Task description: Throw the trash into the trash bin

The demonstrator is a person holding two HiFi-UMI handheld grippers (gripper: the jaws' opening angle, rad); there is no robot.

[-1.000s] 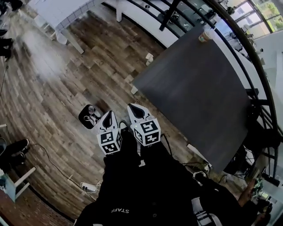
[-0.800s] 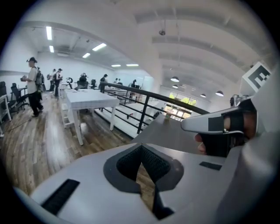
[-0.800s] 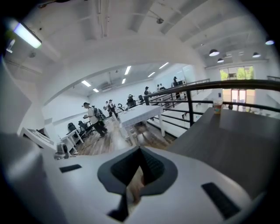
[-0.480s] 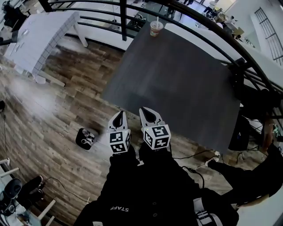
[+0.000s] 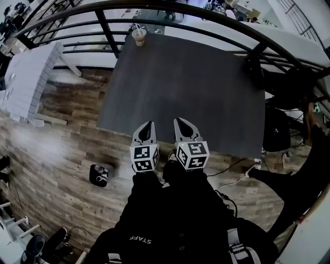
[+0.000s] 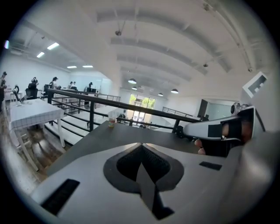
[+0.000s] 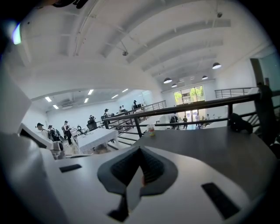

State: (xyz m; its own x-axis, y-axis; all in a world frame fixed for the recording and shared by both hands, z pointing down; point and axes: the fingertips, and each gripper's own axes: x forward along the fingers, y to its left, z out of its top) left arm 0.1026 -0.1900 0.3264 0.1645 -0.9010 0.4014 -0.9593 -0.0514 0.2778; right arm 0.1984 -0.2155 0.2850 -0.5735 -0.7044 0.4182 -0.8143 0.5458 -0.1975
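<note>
At the near edge of the dark grey square worktop (image 5: 191, 87), both tools are held side by side above the boundary between the worktop and the brown wooden plank floor (image 5: 56, 149). They point toward the far side of the worktop.

Left tool (image 5: 148, 126): jaws together, nothing between them. The left gripper view confirms this, with the two pads meeting at the tip (image 6: 141, 148) and no item clamped.

Right tool (image 5: 181, 124): jaws together and empty. The right gripper view shows the pads closed on each other (image 7: 139, 151).

Trash: a clear plastic cup with a lid and straw (image 5: 138, 36) stands upright at the far left corner of the worktop. It is just beside the black metal railing (image 5: 206, 13) and well apart from both tools. The cup also appears small and distant in the left gripper view (image 6: 112, 119) and the right gripper view (image 7: 151, 129), ahead of each tool and slightly left of its line. Its contents cannot be made out.

Bin: a small black trash bin (image 5: 99, 174) sits on the floor to the person's left. It is clear of the worktop's near left corner and near the left tool. Pale items lie inside it, too small to identify.

Surroundings: a white rectangular table (image 5: 26, 77) stands on the floor left of the worktop. The rest of the worktop surface carries nothing visible.
</note>
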